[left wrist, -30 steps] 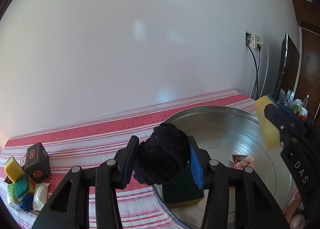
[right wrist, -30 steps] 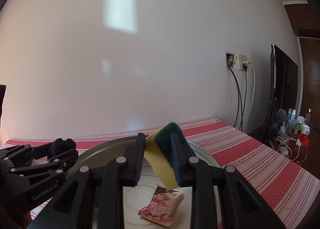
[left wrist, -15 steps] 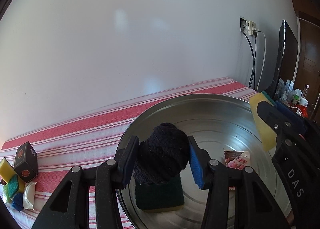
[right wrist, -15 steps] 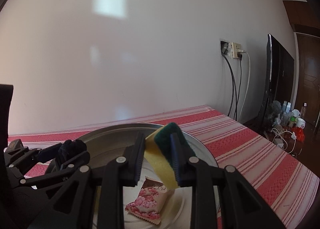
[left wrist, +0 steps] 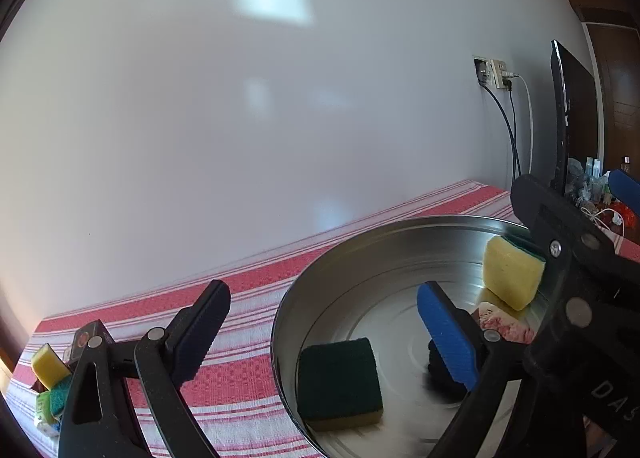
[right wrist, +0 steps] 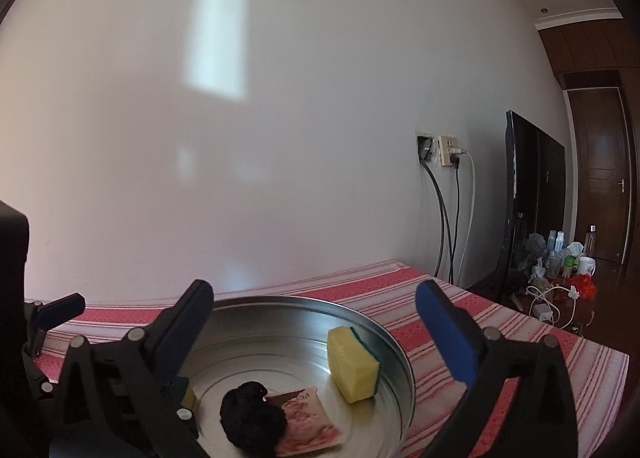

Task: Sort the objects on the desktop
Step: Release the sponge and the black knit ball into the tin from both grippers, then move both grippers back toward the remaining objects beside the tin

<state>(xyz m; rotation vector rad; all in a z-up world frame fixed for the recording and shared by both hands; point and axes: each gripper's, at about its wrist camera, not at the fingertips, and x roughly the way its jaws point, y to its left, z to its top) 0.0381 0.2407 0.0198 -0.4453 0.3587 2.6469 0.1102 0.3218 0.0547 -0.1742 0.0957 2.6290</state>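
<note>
Your left gripper sits at the bottom of the left wrist view with its jaws spreading apart and nothing between the pads: one finger stands over the red-and-white striped cloth, the other, with its blue pad, reaches in over the metal basin. Just behind that blue pad, low on the basin floor, lies the black knitted ball, blurred and partly hidden by the finger. Left of it, in the lower middle of the frame, a sponge lying dark green side up rests flat on the basin floor.

Your right gripper fills the bottom of the right wrist view, its jaws also opening wide and gripping nothing. Between and beyond its fingers you see the basin, and inside it the yellow sponge with a green back, tilted on one edge toward the right wall of the basin; whether it has settled you cannot tell. The black ball lies at the lower middle of that frame, touching a pink patterned packet that lies flat beside it.

In the left wrist view, the right gripper enters from the right edge, with the yellow sponge just left of its arm and above the packet.

At the lower left corner of the left wrist view, a small heap of other sponges and a dark box waits on the cloth, well apart from the basin.
</note>
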